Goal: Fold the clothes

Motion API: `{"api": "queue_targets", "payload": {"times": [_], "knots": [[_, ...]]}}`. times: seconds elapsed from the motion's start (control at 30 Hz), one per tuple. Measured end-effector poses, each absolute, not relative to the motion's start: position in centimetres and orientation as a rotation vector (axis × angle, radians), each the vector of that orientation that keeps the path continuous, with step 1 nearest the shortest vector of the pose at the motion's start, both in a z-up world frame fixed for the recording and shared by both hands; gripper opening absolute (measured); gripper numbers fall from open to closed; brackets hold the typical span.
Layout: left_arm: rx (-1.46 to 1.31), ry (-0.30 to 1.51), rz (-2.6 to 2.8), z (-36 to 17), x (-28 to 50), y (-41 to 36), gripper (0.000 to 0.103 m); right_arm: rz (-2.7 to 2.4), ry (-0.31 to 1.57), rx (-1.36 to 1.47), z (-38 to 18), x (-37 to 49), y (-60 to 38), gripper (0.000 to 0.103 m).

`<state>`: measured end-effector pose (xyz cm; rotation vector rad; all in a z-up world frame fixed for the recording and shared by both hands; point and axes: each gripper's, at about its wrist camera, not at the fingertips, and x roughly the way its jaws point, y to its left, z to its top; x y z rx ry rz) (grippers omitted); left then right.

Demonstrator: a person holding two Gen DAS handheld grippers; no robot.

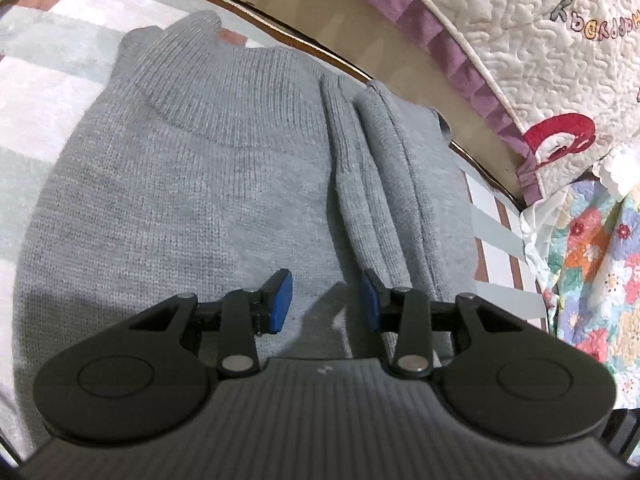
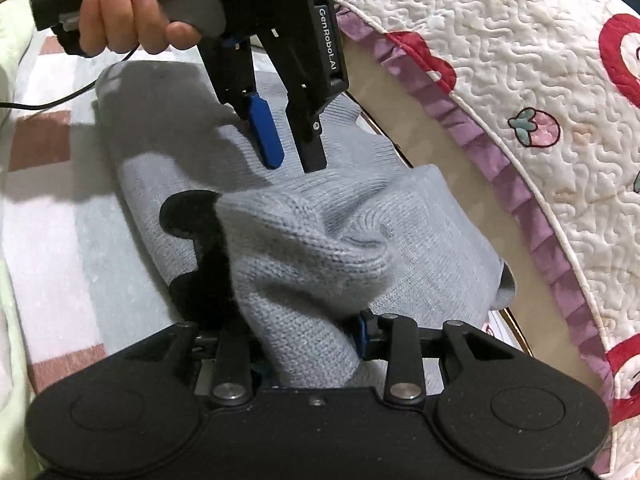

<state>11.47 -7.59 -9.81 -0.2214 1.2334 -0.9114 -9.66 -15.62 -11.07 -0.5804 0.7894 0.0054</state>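
Note:
A grey knit sweater (image 1: pixel 208 168) lies flat on a striped blanket, its collar at the far end and a sleeve (image 1: pixel 380 184) folded lengthwise along its right side. My left gripper (image 1: pixel 326 300) hovers just above the sweater's middle, open and empty; it also shows in the right wrist view (image 2: pixel 294 156), held from above by a hand. My right gripper (image 2: pixel 308 336) is shut on a bunched fold of the sweater (image 2: pixel 304 248), lifted above the rest of the garment; its fingertips are hidden by the fabric.
A striped blanket (image 1: pixel 48 80) in pink, white and pale green covers the surface. A wooden edge (image 1: pixel 320 48) runs along the far side. A quilted cover (image 2: pixel 520 80) with strawberry prints and a purple frill lies beyond it. A floral cloth (image 1: pixel 600 264) sits at right.

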Motion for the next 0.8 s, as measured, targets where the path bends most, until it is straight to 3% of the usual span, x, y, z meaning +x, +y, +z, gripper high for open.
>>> {"api": "queue_targets", "payload": {"times": [0.33, 0.37, 0.43, 0.67, 0.8], "knots": [[-0.204, 1.229, -0.928, -9.8, 11.5, -7.6, 0.038, 0.006, 0.788, -0.586, -11.1, -9.7, -15.5, 0.04], [-0.204, 1.23, -0.929, -9.8, 11.5, -7.6, 0.038, 0.006, 0.788, -0.587, -11.1, -9.7, -15.5, 0.038], [-0.214, 1.229, -0.924, -9.7, 11.3, -7.6, 0.038, -0.016, 0.771, -0.567, -10.3, -9.7, -15.9, 0.019], [-0.133, 1.12, -0.857, -7.7, 12.1, -5.5, 0.041, -0.507, 0.559, -0.003, -2.7, -14.8, -27.4, 0.015], [-0.06, 1.033, -0.789, -7.0, 13.0, -4.6, 0.043, -0.718, 0.622, 0.354, -5.6, -18.7, -34.9, 0.029]]}}
